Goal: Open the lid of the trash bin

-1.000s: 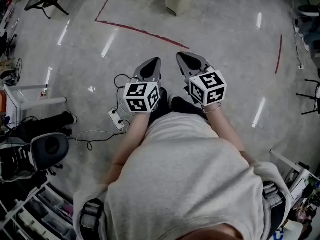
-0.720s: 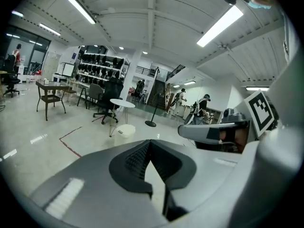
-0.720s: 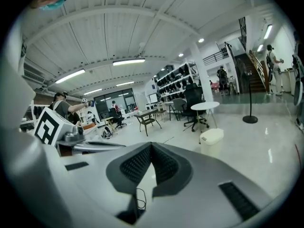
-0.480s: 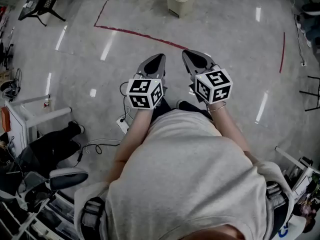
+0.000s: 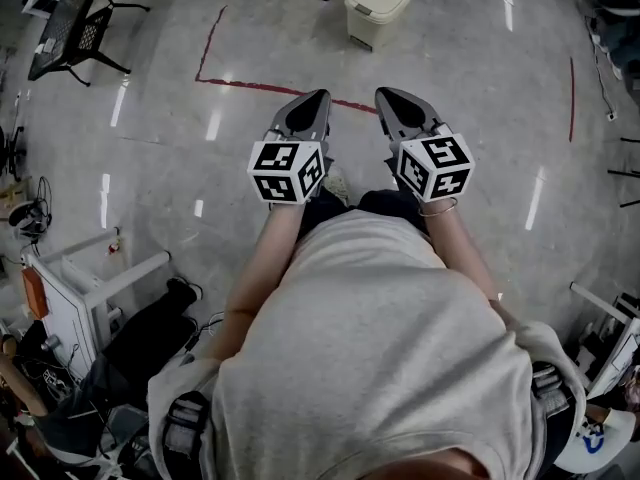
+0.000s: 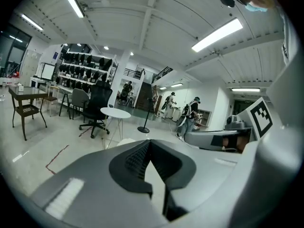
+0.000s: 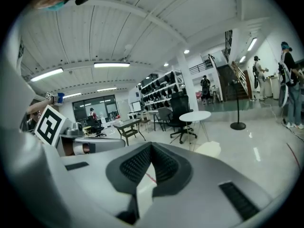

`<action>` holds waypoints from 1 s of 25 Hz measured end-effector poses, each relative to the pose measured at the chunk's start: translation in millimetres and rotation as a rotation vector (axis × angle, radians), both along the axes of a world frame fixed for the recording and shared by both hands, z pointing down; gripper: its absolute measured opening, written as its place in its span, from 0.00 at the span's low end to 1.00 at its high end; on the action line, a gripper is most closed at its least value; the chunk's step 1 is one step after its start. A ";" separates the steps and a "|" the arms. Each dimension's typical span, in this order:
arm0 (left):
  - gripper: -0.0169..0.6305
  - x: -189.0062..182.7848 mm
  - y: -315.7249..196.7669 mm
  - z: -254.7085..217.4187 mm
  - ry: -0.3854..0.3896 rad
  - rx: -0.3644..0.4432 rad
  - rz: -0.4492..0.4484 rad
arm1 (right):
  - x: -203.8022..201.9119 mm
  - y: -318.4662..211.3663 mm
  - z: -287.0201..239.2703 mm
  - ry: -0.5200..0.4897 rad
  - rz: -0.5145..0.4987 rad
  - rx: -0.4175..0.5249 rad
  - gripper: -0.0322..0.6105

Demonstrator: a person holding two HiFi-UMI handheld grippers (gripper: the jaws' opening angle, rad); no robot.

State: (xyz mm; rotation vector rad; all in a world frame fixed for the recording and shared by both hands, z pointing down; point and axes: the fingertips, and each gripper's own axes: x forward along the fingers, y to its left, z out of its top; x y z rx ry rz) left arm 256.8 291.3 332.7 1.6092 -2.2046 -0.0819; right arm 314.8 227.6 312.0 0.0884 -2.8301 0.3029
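Observation:
The cream trash bin stands on the floor at the top of the head view, its lid down. Both grippers are held side by side at waist height, well short of the bin and pointing towards it. My left gripper is shut with nothing in it, its jaws meeting at the tip. My right gripper is also shut and empty. Only the bin's pale top shows in the right gripper view, peeking over the jaws; in the left gripper view a pale sliver is all I see of it.
A red tape line crosses the floor between the grippers and the bin. A black chair stands at the far left, a white rack at the near left. A round white table and an office chair stand beyond the bin.
The person has walked forward: the bin and the red tape line have come nearer in the head view. Both grippers stayed shut and kept their pose.

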 end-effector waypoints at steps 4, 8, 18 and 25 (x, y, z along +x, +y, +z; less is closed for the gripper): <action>0.04 -38.0 2.5 3.9 -0.013 -0.008 0.011 | -30.6 7.8 1.2 0.019 -0.022 0.027 0.06; 0.04 -57.1 3.7 5.9 0.007 -0.002 -0.005 | -52.2 3.8 -0.1 0.028 -0.021 0.028 0.06; 0.04 -116.2 -17.3 21.7 0.053 -0.008 -0.046 | -117.3 -31.7 6.2 0.031 -0.039 0.015 0.06; 0.04 -177.7 -67.0 29.6 0.024 -0.030 -0.031 | -194.0 -76.1 21.0 0.050 -0.105 0.010 0.06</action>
